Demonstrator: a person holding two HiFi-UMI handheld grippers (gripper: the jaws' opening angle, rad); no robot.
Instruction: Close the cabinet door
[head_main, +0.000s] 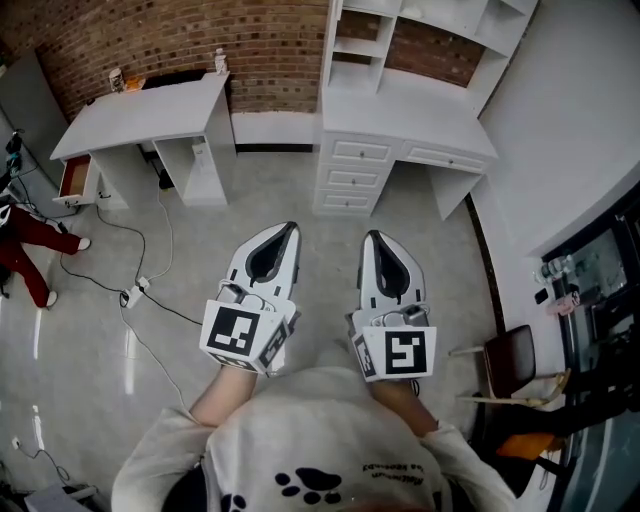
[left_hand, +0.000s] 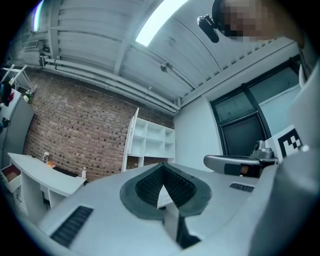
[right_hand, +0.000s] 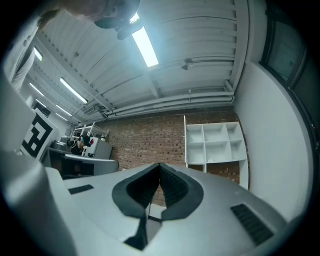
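My left gripper (head_main: 290, 229) and right gripper (head_main: 372, 237) are held side by side over the grey floor, both pointing at the white furniture ahead. Each is shut, tips together, with nothing between them, as the left gripper view (left_hand: 162, 166) and the right gripper view (right_hand: 159, 165) also show. Straight ahead stands a white desk (head_main: 400, 110) with a stack of drawers (head_main: 350, 175) and an open shelf unit (head_main: 420, 20) on top. To the left is a second white desk (head_main: 150, 115) with a small cabinet (head_main: 205, 165) under it. I cannot tell whether its door is ajar.
A reddish drawer (head_main: 72, 180) hangs open at the left desk's far end. Cables and a power strip (head_main: 135, 295) trail over the floor on the left. A person in red (head_main: 30, 245) is at the left edge. A chair (head_main: 510, 355) stands at the right by the wall.
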